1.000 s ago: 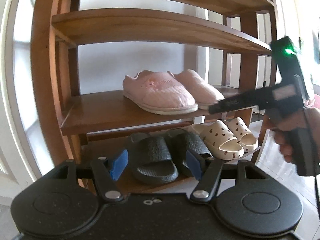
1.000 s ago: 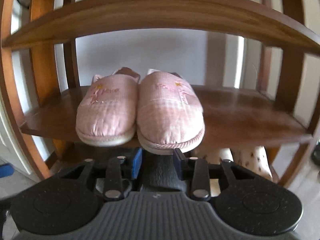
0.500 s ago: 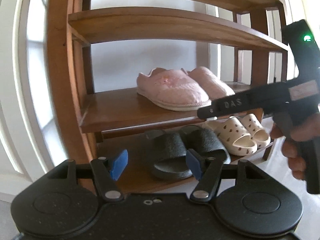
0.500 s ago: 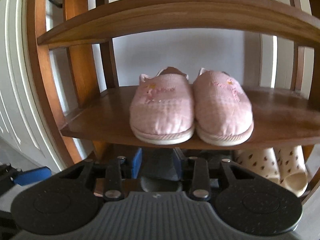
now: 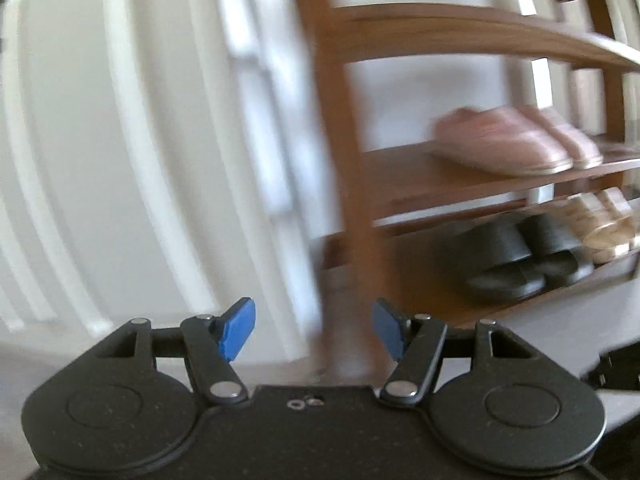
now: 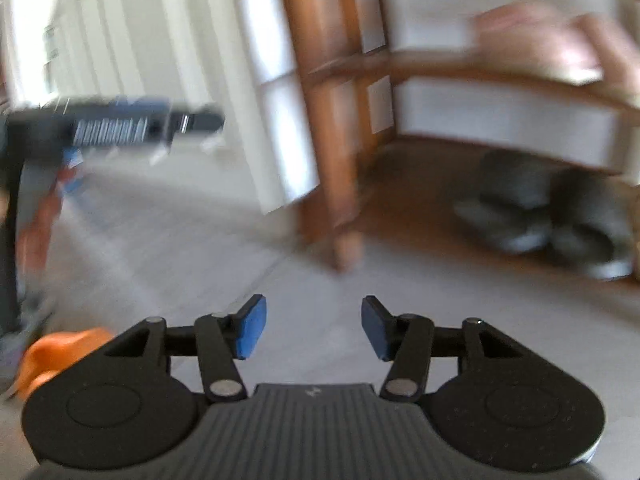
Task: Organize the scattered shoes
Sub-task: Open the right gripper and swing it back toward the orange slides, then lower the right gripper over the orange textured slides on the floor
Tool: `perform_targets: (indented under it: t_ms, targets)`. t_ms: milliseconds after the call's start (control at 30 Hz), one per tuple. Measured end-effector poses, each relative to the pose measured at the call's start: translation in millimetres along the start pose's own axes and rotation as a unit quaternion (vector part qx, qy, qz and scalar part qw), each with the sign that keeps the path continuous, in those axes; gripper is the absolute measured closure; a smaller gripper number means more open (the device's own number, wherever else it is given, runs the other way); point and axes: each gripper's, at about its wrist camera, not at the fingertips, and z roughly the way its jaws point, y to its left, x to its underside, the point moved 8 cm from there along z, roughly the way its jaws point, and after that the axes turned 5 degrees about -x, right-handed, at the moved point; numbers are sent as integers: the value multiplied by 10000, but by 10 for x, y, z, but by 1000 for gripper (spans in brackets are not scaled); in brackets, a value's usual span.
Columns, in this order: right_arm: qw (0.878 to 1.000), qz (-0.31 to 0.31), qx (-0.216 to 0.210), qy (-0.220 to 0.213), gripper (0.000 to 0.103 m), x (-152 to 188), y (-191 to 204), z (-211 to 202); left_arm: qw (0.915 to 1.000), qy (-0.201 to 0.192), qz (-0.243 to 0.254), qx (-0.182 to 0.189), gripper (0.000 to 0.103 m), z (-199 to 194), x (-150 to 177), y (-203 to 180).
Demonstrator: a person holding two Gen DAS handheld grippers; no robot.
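**Both grippers empty, views smeared**

The left gripper (image 5: pixel 313 330) has its jaws spread wide with nothing between them. The right gripper (image 6: pixel 310 327) is empty too, and its jaws are opening. Both cameras show heavy blur.

On the rack (image 5: pixel 472 182), the pink slippers (image 5: pixel 516 146) sit side by side on the middle shelf. The black slides (image 5: pixel 516 258) and a cream pair (image 5: pixel 604 224) sit on the bottom shelf. An orange thing (image 6: pixel 56 354) lies on the floor (image 6: pixel 312 276) at the lower left of the right view; it may be a stray shoe, but it is cut off and too blurred to say.

Risks, as I judge them:
- The rack leg (image 6: pixel 340 200) stands just ahead of the right gripper. A fast sweep could clip it and jolt the placed pairs.
- The left gripper also shows at the left of the right view (image 6: pixel 120 128), above the orange thing. If both hands go for it, they could collide.
- Closing on a blurred target may catch only an edge, and the shoe could drop.
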Motion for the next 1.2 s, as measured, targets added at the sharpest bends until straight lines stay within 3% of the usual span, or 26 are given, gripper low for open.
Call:
perform_targets:
  t_ms: [33, 100, 233, 333, 400, 500, 700, 800, 900, 1000, 1133, 1200]
  targets:
    - [9999, -37, -118, 52, 46, 20, 70, 53, 9997, 99, -33, -228, 38, -66, 86, 219]
    - [9960, -233, -774, 381, 46, 103, 460, 286, 9979, 229, -20, -608, 38, -194, 248, 550]
    - [9813, -655, -1554, 934, 47, 273, 1008, 462, 9954, 401, 131, -858, 38, -299, 465, 918]
    - [9590, -1630, -1957, 1244, 47, 369, 1344, 450, 9950, 277, 342, -900, 38, -274, 493, 1054]
    - [9361, -2489, -2146, 1249, 46, 411, 1561, 408, 9960, 237, 75, -857, 38, -210, 450, 1115]
    - [9180, -2971, -2342, 1191, 48, 445, 1799, 418, 9970, 348, -417, -542, 38, -137, 414, 1115]
    - [9145, -2711, -2441, 1748, 48, 635, 2074, 855, 9993, 232, -239, -195, 38, -278, 655, 1199]
    - [9262, -1443, -2410, 2516, 46, 682, 2168, 1109, 9993, 180, -205, -268, 38, -323, 757, 1424]
    - [9215, 101, -2460, 3003, 47, 687, 2223, 1326, 9989, -10, -303, -358, 38, -349, 738, 1656]
    - [9224, 375, -2285, 3090, 47, 715, 2460, 1471, 9982, -211, -423, -373, 38, -370, 709, 1875]
    - [9354, -296, -1880, 2980, 46, 775, 2875, 1584, 9975, -277, -550, -335, 38, -375, 805, 2082]
    - [9418, 48, -1483, 3017, 45, 794, 2967, 1687, 9971, -294, -616, -337, 38, -364, 884, 2163]
